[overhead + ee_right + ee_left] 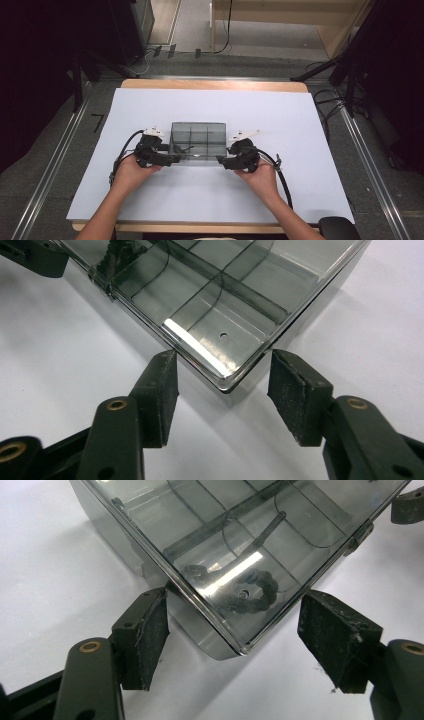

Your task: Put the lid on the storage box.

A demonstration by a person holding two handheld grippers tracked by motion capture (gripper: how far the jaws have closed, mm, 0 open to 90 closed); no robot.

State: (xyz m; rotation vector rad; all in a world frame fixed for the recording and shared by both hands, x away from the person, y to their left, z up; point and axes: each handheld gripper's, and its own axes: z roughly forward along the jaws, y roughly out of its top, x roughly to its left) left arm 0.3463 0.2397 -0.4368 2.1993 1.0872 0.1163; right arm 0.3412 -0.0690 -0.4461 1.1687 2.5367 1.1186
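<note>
Your left hand-held gripper (230, 630) and right hand-held gripper (222, 390) both stand released, each straddling a near corner of the smoky divided organizer box (198, 140) on the desk (300, 130). You look poised to grasp; next, clench both evenly.

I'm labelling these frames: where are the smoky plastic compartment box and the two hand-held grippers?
Compartment box (199, 135), high view, clear lid.
Left hand-held gripper (173, 159), high view, jaw tips.
Right hand-held gripper (223, 160), high view, jaw tips.
</note>
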